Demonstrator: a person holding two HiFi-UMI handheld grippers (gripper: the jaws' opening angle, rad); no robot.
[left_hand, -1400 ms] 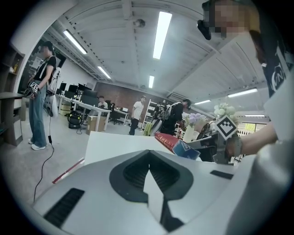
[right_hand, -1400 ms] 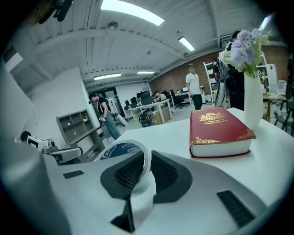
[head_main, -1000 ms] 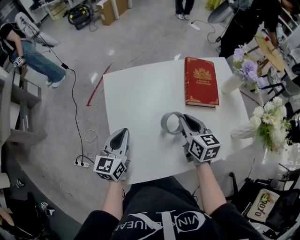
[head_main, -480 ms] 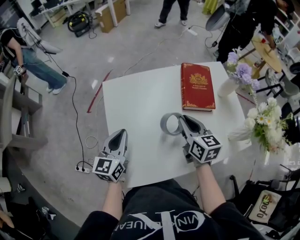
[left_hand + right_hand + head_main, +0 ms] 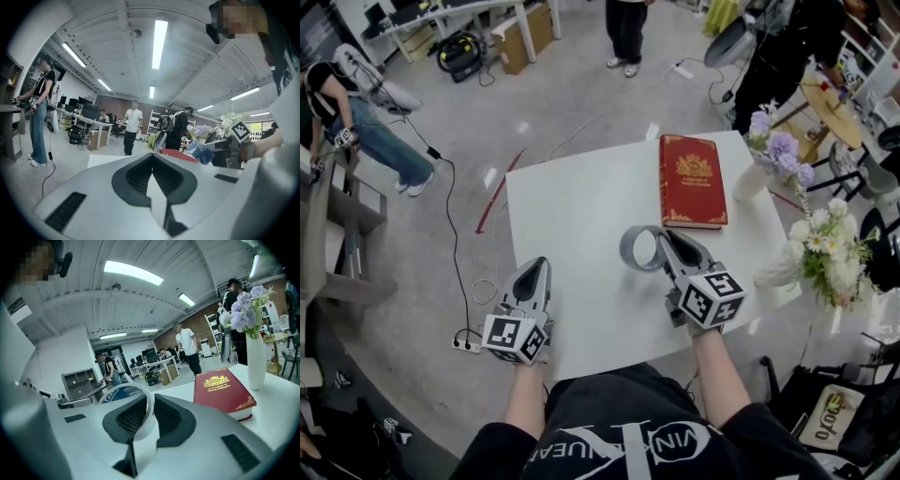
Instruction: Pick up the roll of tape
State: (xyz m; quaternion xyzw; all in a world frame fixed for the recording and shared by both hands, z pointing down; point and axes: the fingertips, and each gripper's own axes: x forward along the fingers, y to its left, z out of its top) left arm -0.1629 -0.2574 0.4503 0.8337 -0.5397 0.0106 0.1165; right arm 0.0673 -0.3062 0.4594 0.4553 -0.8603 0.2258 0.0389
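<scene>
The roll of grey tape (image 5: 637, 249) stands on edge over the white table (image 5: 581, 202), its wall pinched between the jaws of my right gripper (image 5: 660, 241). In the right gripper view the roll (image 5: 123, 393) shows blue and white print, and its rim runs down between the pads of that gripper (image 5: 150, 403). The roll appears lifted a little off the tabletop. My left gripper (image 5: 538, 269) hovers at the table's near left edge, shut with nothing in it. In the left gripper view its jaws (image 5: 152, 162) meet in a closed line.
A red book (image 5: 691, 181) lies flat at the table's far right, beyond the roll. A white vase of purple flowers (image 5: 769, 150) and a white bouquet (image 5: 827, 253) crowd the right edge. People stand on the floor around; a cable and power strip (image 5: 469, 342) lie at the left.
Both grippers have come up a little toward the head camera. The tape roll stays clamped in the right one; the left stays shut and empty.
</scene>
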